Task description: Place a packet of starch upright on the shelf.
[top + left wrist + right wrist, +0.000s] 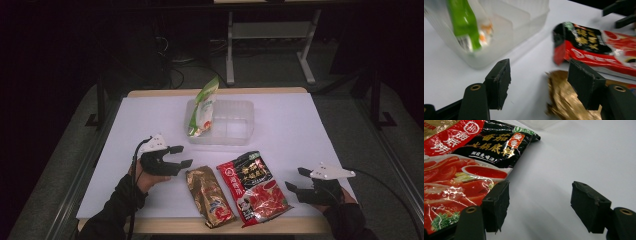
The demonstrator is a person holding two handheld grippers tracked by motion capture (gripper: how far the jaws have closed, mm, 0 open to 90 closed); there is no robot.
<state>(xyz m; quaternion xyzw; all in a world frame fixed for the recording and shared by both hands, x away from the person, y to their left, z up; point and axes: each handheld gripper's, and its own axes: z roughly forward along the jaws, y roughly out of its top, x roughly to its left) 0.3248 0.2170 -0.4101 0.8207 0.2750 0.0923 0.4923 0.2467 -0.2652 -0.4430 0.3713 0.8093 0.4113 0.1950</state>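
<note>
Green packet (204,106) sits in the clear bin (240,135). Left gripper (181,156) gapes empty near the gold packet (209,196); grab that next. Right gripper (296,180) waits open by the red soup-base packet (252,186).

The room behind is dark; overhead light brightens the white table (280,125). Glare streaks the red packet (461,170). The gold packet (564,100) blurs.

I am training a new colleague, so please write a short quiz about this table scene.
1. True or false: the green packet stands inside the clear plastic box.
2. Which packet lies nearest the left gripper: A gold packet, B red packet?
3. Do the jaws of the right gripper hold anything?

Key: 1 true. 2 A. 3 No, they are open and empty.
</note>
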